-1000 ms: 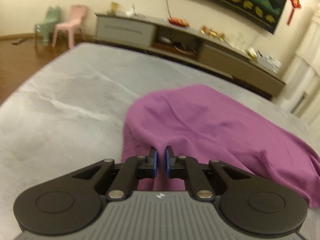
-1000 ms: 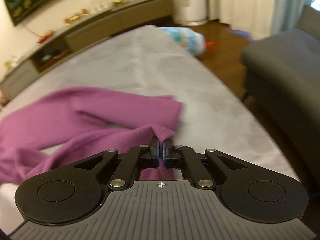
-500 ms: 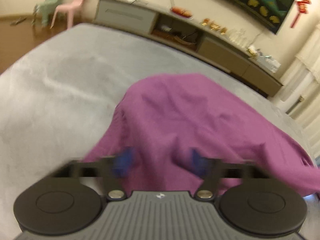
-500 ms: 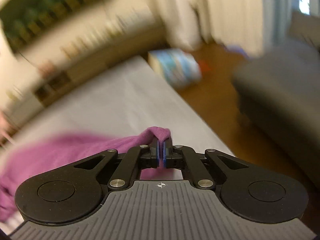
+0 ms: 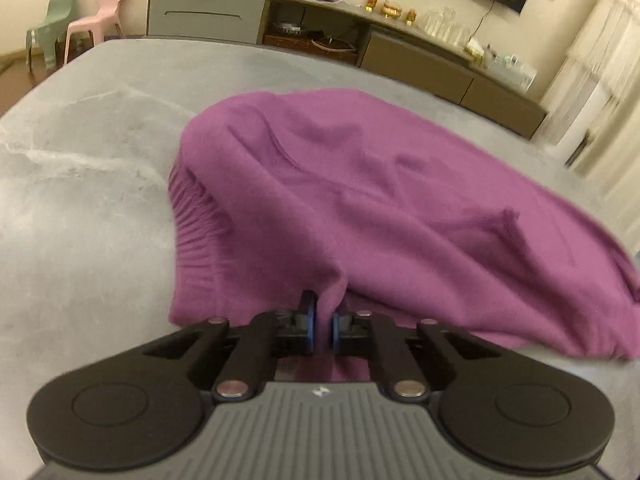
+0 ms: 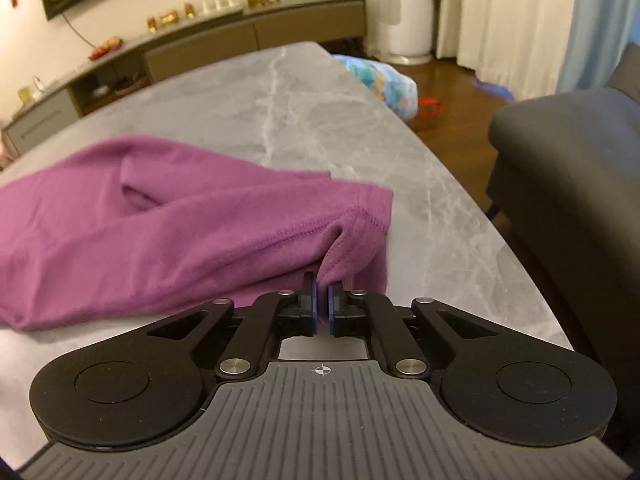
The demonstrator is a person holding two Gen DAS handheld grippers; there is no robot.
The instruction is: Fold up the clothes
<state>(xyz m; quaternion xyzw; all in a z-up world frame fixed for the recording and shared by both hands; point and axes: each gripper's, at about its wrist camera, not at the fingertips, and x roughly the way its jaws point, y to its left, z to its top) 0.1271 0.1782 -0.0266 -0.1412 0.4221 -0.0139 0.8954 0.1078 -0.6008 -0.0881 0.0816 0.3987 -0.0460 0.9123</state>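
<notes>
On the grey marble table (image 6: pixel 304 120), a purple garment (image 5: pixel 360 200) lies bunched, both the left gripper (image 5: pixel 322 322) and right gripper (image 6: pixel 322 304) with jaws clamped on its near edge; a dark sofa (image 6: pixel 568 168) stands alongside.

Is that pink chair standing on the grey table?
No, the pink chair stands on the floor beyond the grey table, next to a green chair.

One purple garment (image 5: pixel 360 200), one grey marble table (image 6: pixel 340 120), two grippers (left gripper (image 5: pixel 323 326), right gripper (image 6: pixel 322 304)), two small plastic chairs (pink chair (image 5: pixel 100 12), green chair (image 5: pixel 50 20)), one dark sofa (image 6: pixel 568 168)
</notes>
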